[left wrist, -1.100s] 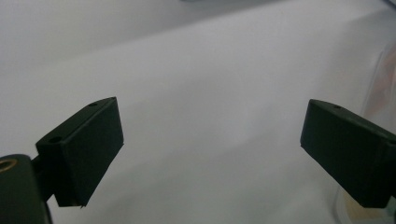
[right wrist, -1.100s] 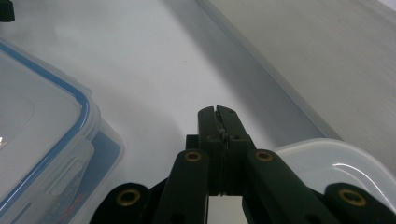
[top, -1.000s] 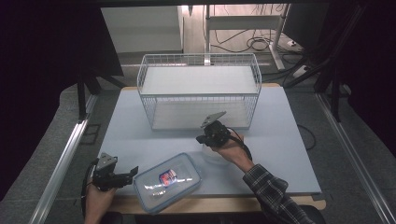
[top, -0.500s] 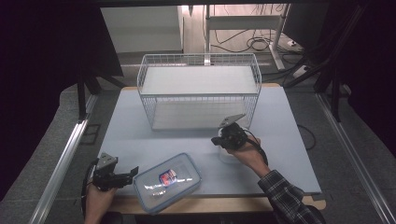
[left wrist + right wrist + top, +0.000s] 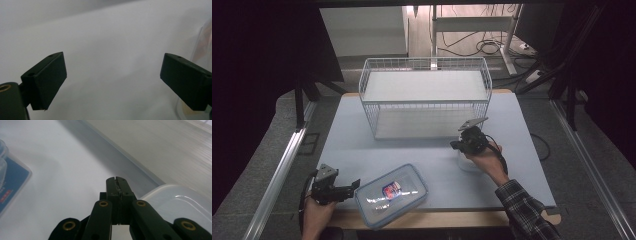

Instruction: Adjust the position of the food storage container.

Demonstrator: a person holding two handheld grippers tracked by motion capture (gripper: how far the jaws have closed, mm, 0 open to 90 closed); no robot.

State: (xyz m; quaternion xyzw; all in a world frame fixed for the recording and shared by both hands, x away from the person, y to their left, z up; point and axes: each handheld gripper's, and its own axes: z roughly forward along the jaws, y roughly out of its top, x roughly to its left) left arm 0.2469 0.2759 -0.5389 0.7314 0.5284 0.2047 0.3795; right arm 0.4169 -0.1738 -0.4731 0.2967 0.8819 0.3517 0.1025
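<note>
High view: left gripper at near table edge, jaws wide apart, empty, tips just beside clear lidded food container; farther right, right gripper jaws pressed together, empty, over white container; wire basket at back

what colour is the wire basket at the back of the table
White wire basket; clearest in the high view.
</note>
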